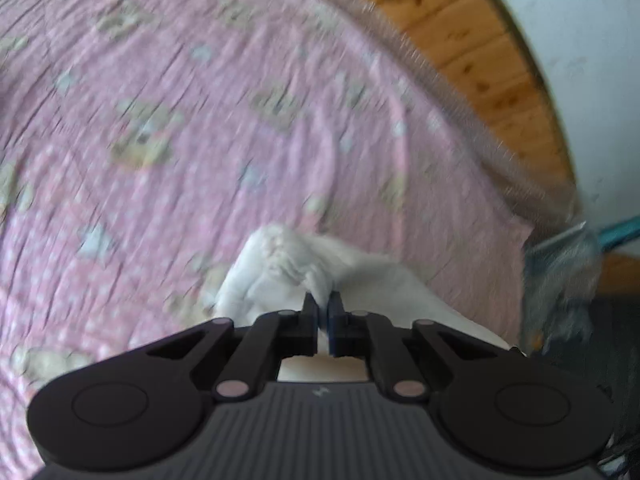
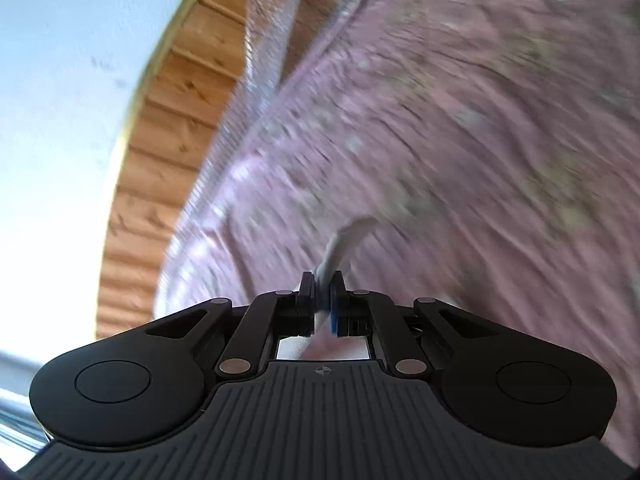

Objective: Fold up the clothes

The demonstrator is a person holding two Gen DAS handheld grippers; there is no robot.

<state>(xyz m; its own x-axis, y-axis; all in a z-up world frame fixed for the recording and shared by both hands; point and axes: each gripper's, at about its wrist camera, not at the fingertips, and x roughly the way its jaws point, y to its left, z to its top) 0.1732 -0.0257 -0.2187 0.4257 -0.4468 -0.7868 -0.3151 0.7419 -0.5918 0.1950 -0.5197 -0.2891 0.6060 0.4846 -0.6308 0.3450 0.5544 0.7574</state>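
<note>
— Between the pads of the left gripper (image 1: 323,306), what was held?

— One white garment (image 1: 280,264). The jaws were pressed together on a bunched fold of it, and the rest spread out and down below the gripper, over the pink bedspread (image 1: 160,120).

— And the right gripper (image 2: 323,286)?

— Also clamped, on a thin pale edge of cloth (image 2: 344,240) that ran up and away from the fingers. Both frames were blurred, so I could not tell for certain that this strip belonged to the same white garment.

— How many things lay on the bed?

— I counted one garment and one bedspread, pink with pale dots and small printed figures. Nothing else on it was sharp enough to name.

— What did each view add?

— The left wrist view showed the bulk of the garment, plus a grey crumpled object (image 1: 560,280) and a teal bar (image 1: 620,234) beyond the bed's edge. The right wrist view showed only the thin edge. Both showed wooden planks (image 2: 168,120) and a white wall (image 2: 60,80) past the bedspread's border.
</note>
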